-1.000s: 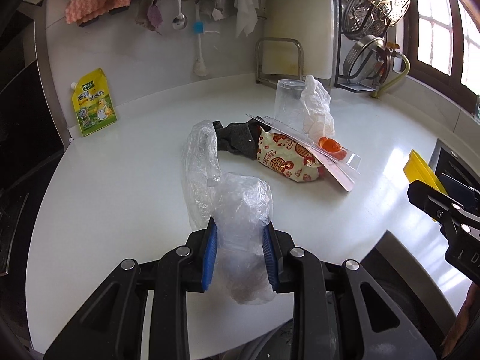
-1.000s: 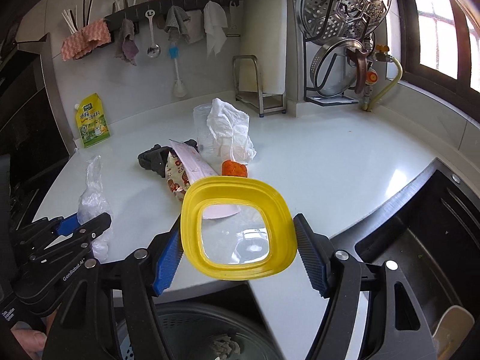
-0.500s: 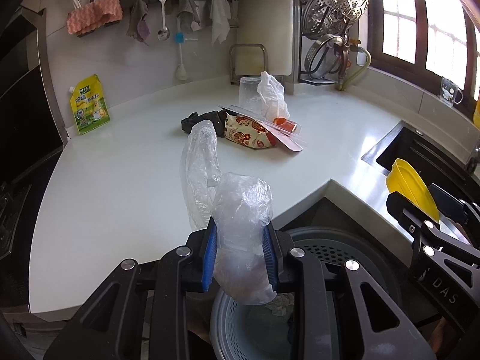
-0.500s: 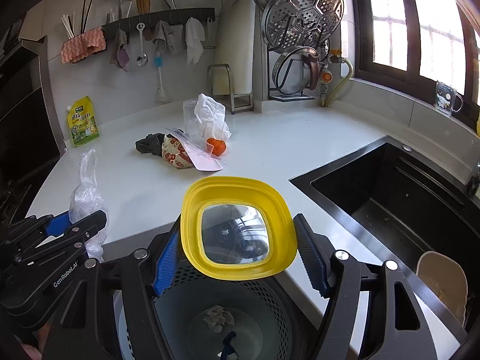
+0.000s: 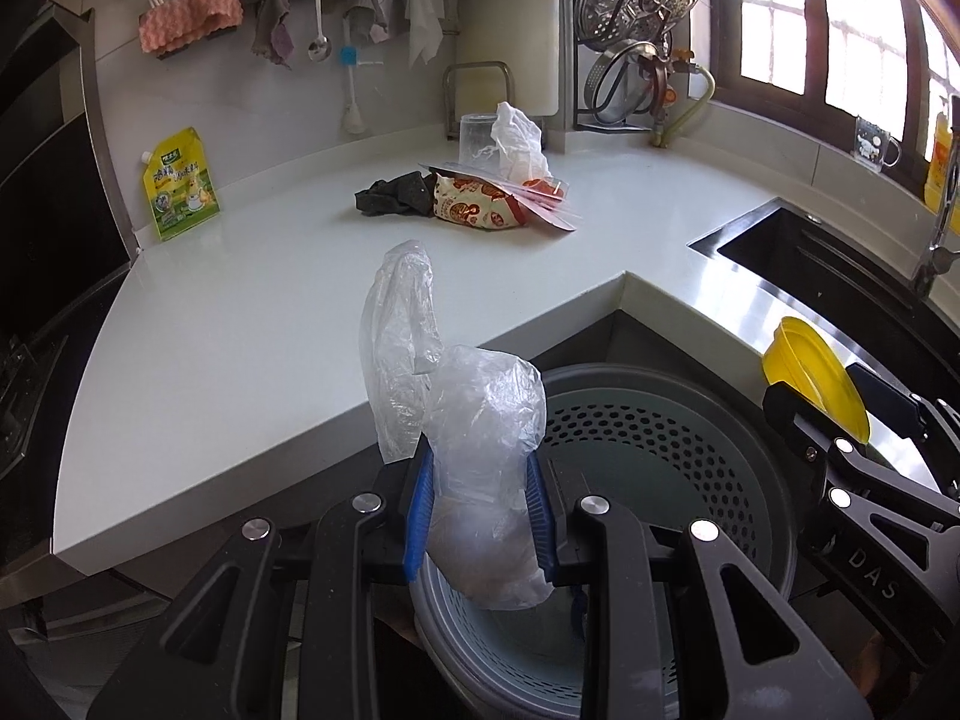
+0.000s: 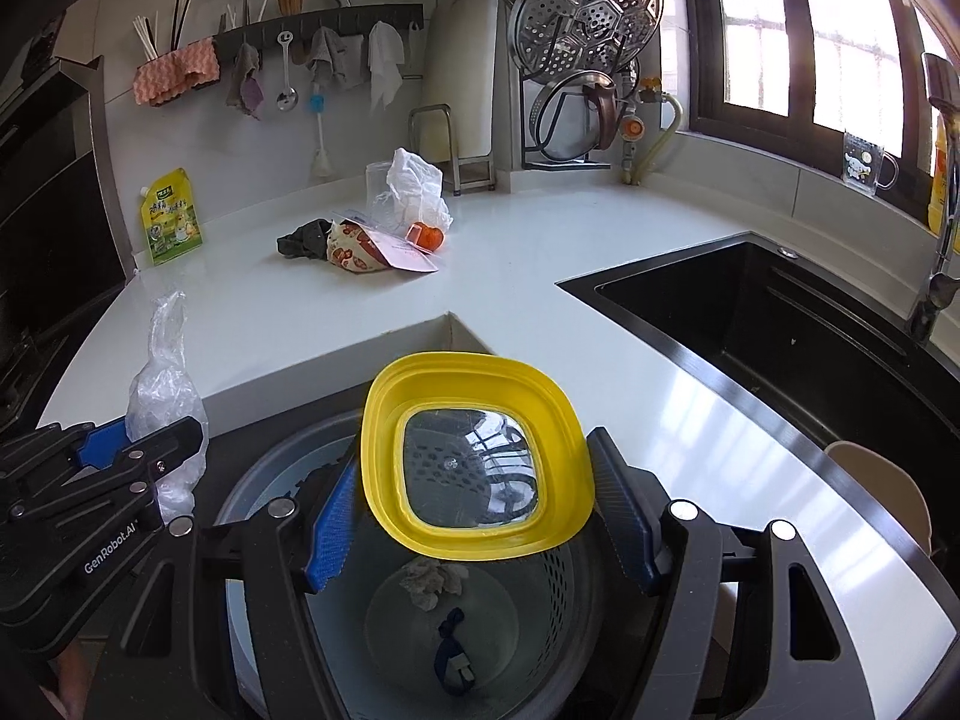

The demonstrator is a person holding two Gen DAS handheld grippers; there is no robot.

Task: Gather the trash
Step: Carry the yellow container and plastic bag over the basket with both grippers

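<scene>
gripping a crumpled plastic bag (image 5: pixel 480 480), left tongs (image 5: pixel 478 516) at lower centre; right tongs (image 6: pixel 474 510) clamp a yellow lid (image 6: pixel 474 456) over the bin (image 6: pixel 540 648)

Yellow lid (image 6: pixel 477 459) between right tongs (image 6: pixel 474 516) above perforated bin (image 6: pixel 558 612); crumpled paper (image 6: pixel 433 581) inside

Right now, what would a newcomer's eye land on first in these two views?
First the yellow lid clamped in the right gripper, directly above the round perforated bin. Next the crumpled clear plastic bag pinched in the left gripper over the bin's edge. Behind, a small heap of rubbish waits on the white counter.
</scene>
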